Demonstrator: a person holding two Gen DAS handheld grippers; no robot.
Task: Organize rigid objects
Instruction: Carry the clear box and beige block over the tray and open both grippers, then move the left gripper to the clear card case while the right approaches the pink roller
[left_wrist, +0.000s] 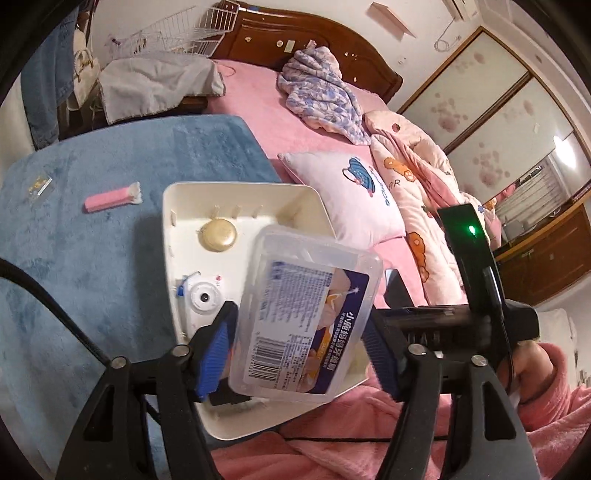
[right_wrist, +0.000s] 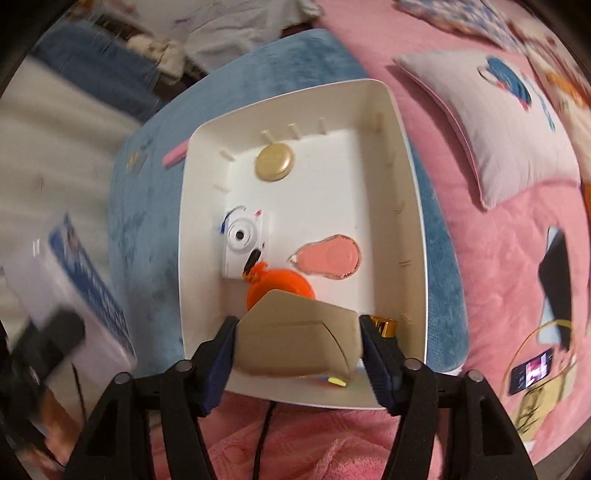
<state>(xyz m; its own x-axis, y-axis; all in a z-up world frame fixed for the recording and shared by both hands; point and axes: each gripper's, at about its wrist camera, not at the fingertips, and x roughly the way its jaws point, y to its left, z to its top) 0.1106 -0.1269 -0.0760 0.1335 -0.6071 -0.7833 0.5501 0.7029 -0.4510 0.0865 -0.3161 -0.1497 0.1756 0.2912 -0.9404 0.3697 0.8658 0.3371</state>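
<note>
Left tool is grasping a clear plastic box with a blue-and-white printed label; blue pads are pressing on both of its long sides. The box is hanging tilted in the air, over the 5 o'clock part of a white tray as the left wrist view shows it. Right tool is clenching a beige wedge-shaped case, one pad lying against each end, at the tray's 6 o'clock edge. The tray is sitting on a blue blanket spread on a pink bed. Inside the tray, seen from the right wrist: a round gold compact is lying at 11 o'clock, a white toy camera at 9 o'clock, a pink teardrop-shaped piece near the centre, an orange ball just behind the case and touching the camera's corner, and a small gold item is showing at 5 o'clock beside the right pad. Outside the tray, a pink bar and a small clear packet are lying on the blanket at 10 o'clock. A pale pillow is resting on the bed at 2 o'clock.
</note>
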